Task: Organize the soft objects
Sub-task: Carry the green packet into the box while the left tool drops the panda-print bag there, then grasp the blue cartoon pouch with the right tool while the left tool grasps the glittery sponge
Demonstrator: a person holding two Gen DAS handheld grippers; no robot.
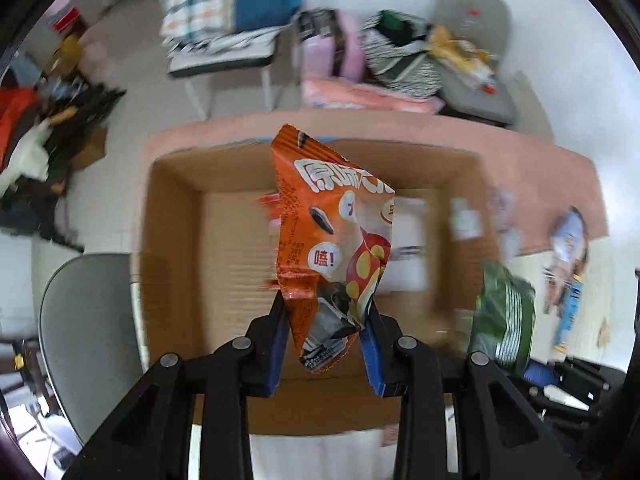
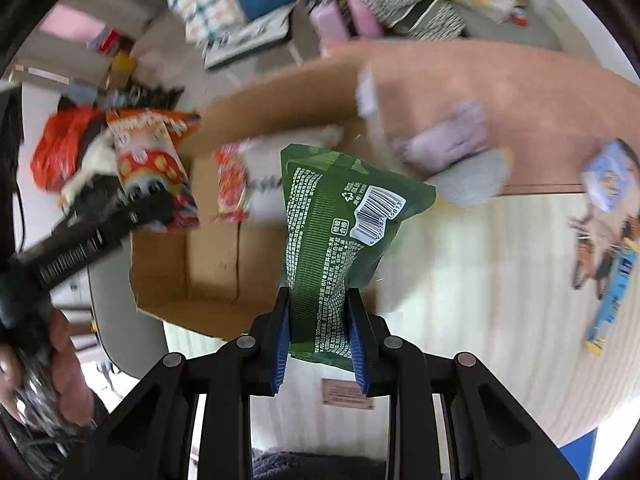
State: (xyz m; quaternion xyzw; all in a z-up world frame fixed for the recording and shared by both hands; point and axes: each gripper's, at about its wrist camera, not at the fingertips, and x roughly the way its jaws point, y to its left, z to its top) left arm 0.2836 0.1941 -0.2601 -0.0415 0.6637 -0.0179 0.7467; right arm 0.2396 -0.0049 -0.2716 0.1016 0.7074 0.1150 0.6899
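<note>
The left gripper [image 1: 326, 312] is clamped on the lower end of an orange snack packet [image 1: 332, 240], which hangs crumpled between its blue pads above an open cardboard box [image 1: 176, 240]. The box sits on the tabletop [image 2: 480, 280], partly over a pink cloth [image 1: 520, 152] that covers the far half. In the right wrist view the right gripper [image 2: 318, 320] is closed tight on the narrow end of a green snack packet [image 2: 340, 216], whose barcode faces the camera; this packet is held over the box's near right corner and the pale wood tabletop. Inside the box lies a red and white packet [image 2: 232, 184]. A lilac soft item [image 2: 448, 144] rests on the pink cloth just beside the box, and a blue printed pack [image 2: 608, 184] lies well apart towards the right edge. A person's hand [image 2: 60, 360] holds the left gripper's handle at the left of that view. A grey chair [image 1: 88, 328] stands beside the box
</note>
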